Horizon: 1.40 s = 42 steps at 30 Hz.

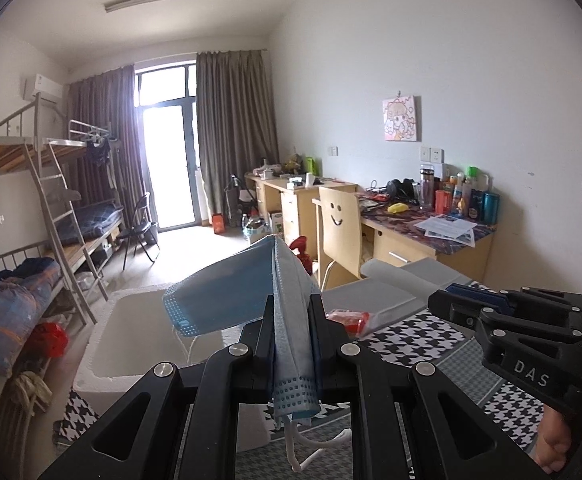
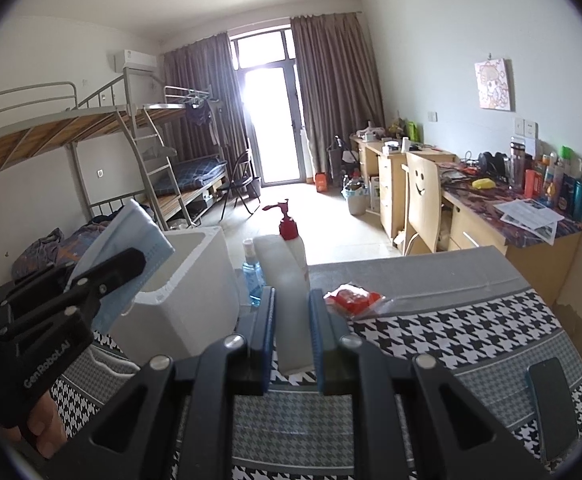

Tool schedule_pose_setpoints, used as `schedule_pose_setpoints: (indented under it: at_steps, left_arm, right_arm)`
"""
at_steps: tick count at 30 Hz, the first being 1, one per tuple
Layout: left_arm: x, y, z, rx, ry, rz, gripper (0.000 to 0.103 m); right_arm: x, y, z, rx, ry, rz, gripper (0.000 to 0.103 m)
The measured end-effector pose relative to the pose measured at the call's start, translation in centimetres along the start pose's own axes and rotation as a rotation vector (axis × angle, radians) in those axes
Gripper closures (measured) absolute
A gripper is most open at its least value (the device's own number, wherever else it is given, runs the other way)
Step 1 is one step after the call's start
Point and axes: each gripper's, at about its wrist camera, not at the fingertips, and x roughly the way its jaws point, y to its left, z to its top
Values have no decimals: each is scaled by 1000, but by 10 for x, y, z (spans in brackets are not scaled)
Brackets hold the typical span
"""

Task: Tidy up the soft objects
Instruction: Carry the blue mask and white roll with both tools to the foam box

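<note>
A stack of light blue face masks [image 1: 227, 292] is pinched between the pads of my left gripper [image 1: 291, 308]. The stack is folded over the jaws, and ear loops dangle below. The right wrist view shows the same masks [image 2: 131, 232] in the left gripper [image 2: 131, 264], raised beside the open white foam box [image 2: 195, 300]. My right gripper [image 2: 291, 300] hovers over the houndstooth tablecloth [image 2: 431, 332]. Its jaws stand a narrow gap apart with nothing between them. A pale oblong block [image 2: 287, 272] lies on the table beyond and below them.
A red packet in clear wrap [image 2: 355, 296] lies on the grey cloth. A red-pump bottle [image 2: 289, 228] and a blue spray bottle [image 2: 251, 272] stand behind the foam box. A dark phone [image 2: 551, 404] lies near the table's right edge. Bunk beds are at the left and desks at the right.
</note>
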Motion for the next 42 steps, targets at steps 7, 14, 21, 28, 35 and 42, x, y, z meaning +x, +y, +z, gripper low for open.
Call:
schedule_pose_setpoints:
  at_steps: [7,14,21,28,35,42]
  left_arm:
    - [5,16,7,-18,-5,46,89]
    - [6,32,12,-40,-12,92,89]
    - [6,47,12,-60,-9,155,89]
    - [10,62,14,-86,9,181,89]
    - [17,76,16,-106,31,195,89]
    - [29,91,22,-138,45,204,89]
  right_arm:
    - [6,11,9,-17,-1,17,83]
    - [14,20,16,-40,4,30,83]
    - [25,35,27,-58,22,55,83]
    - [36,54,31,-95,38,86,83]
    - [46,67,36,-121,49,109,83]
    - [54,79,40,-139,57,127,83]
